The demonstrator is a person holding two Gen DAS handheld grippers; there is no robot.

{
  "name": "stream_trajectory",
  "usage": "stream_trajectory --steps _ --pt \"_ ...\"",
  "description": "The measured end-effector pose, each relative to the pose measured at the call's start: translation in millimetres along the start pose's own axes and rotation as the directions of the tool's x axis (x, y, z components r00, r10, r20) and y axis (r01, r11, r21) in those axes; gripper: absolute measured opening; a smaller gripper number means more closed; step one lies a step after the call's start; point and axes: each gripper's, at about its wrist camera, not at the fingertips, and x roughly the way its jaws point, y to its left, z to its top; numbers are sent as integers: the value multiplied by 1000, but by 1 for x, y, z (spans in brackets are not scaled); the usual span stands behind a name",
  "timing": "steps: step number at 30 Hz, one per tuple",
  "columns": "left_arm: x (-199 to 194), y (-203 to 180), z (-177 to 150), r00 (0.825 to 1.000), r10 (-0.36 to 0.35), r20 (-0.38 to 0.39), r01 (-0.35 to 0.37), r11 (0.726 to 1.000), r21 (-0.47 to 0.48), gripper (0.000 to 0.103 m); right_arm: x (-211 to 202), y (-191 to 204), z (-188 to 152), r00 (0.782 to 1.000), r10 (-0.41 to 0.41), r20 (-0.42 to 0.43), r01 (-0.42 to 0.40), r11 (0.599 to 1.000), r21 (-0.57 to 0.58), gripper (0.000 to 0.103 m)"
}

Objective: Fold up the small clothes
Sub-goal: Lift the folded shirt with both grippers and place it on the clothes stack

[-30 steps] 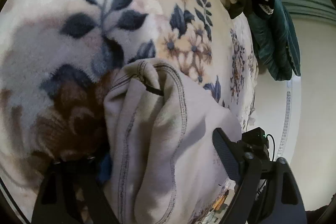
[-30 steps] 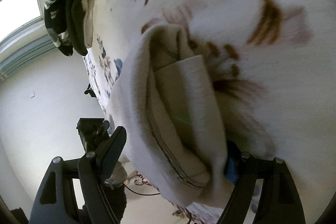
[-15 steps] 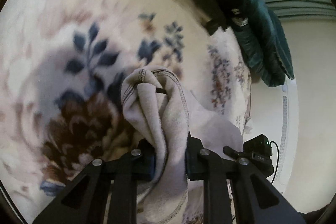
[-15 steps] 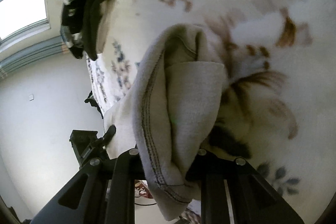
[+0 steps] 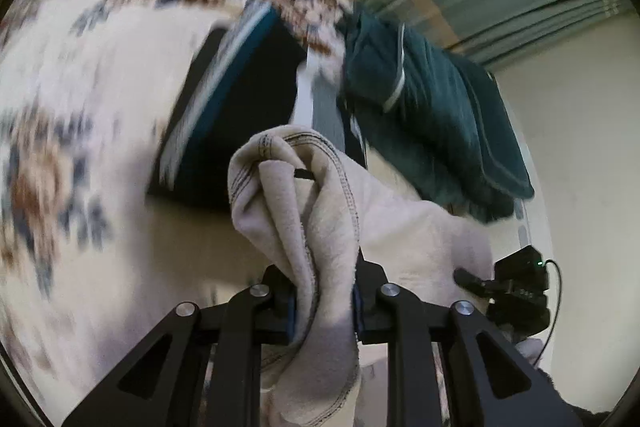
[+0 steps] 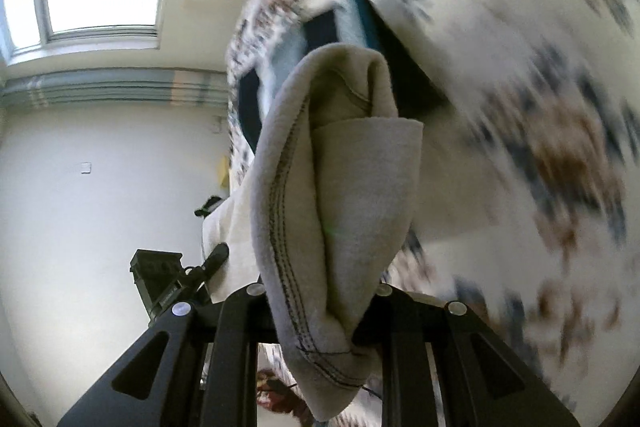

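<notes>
Lifting now, my left claw [image 5: 323, 301] and right claw [image 6: 320, 293], open a second ago, both pinch the beige fleece garment [image 5: 316, 211] above the floral blanket [image 5: 92, 107]; folding can start.

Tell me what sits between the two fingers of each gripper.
Bunched beige garment fills the gap of the left gripper in the left wrist view; the same cloth is clamped in the right gripper in the right wrist view.

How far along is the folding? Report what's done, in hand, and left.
Done: a dark folded stack already lies on the floral blanket. In hand: the left gripper and right gripper each clamp a bunched edge of the beige fleece garment, not yet folded. Left: folding it, and the teal clothes heaped behind.
</notes>
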Motion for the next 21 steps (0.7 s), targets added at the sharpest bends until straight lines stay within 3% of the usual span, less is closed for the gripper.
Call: stream_trajectory --steps 6,9,13,15,16,18,19,21 --pt "48 9 115 997 72 -15 -71 995 66 18 65 52 113 998 -57 35 60 996 -74 20" --pt "73 19 141 990 133 -56 -128 988 87 19 93 58 144 995 -93 40 96 992 -79 20" --pt "94 34 144 963 243 -119 -230 967 111 24 122 54 169 979 -203 21 204 973 -107 20" --pt "93 36 142 958 262 -118 -249 962 109 33 124 52 169 960 -278 15 277 950 -141 22" --pt "89 34 139 950 294 -105 -282 952 116 41 125 51 169 952 -307 7 304 940 -152 23" --pt "83 31 134 930 359 -74 -348 929 128 48 124 52 167 929 -369 11 365 916 -168 31" --pt "78 28 129 918 392 -54 -383 914 133 48 124 55 165 911 -413 20 409 892 -195 34" --pt "71 23 121 893 450 1 -446 884 142 49 125 62 162 862 -504 51 501 835 -229 52"
